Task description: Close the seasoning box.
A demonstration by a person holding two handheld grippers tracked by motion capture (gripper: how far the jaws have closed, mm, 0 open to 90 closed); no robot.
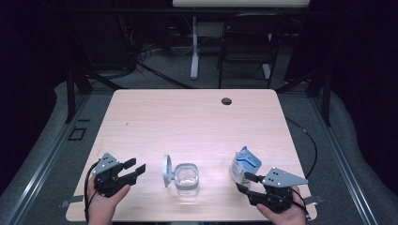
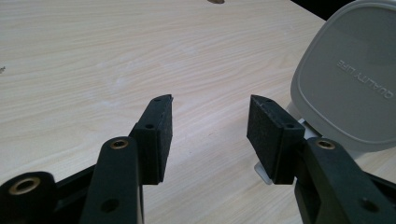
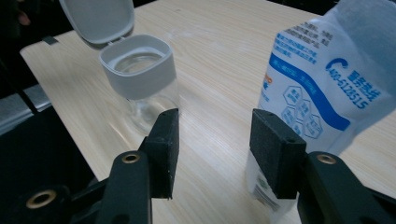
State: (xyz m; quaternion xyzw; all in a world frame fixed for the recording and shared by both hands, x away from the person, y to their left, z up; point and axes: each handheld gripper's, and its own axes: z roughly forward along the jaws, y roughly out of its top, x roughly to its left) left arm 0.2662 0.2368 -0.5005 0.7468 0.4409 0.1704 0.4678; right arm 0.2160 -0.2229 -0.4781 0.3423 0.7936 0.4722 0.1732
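**At the near edge: both grippers open, empty**

At seven o'clock the left gripper [image 1: 132, 169] gapes empty; at five the right gripper [image 1: 244, 182] stands parted beside the standing pouch [image 1: 244, 164], gripping nothing. Between them, the open-lidded clear jar [image 1: 187, 180] on the table [image 1: 187, 117].

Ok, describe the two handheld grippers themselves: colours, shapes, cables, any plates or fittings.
Both are black. The left gripper and right gripper each carry a grey three-cornered metal plate with small holes on top, and a black cable trails from each. The jaws end in flat rectangular black pads with a rough texture, bolted on arms with brass-coloured ringed holes. No sleeves are visible.
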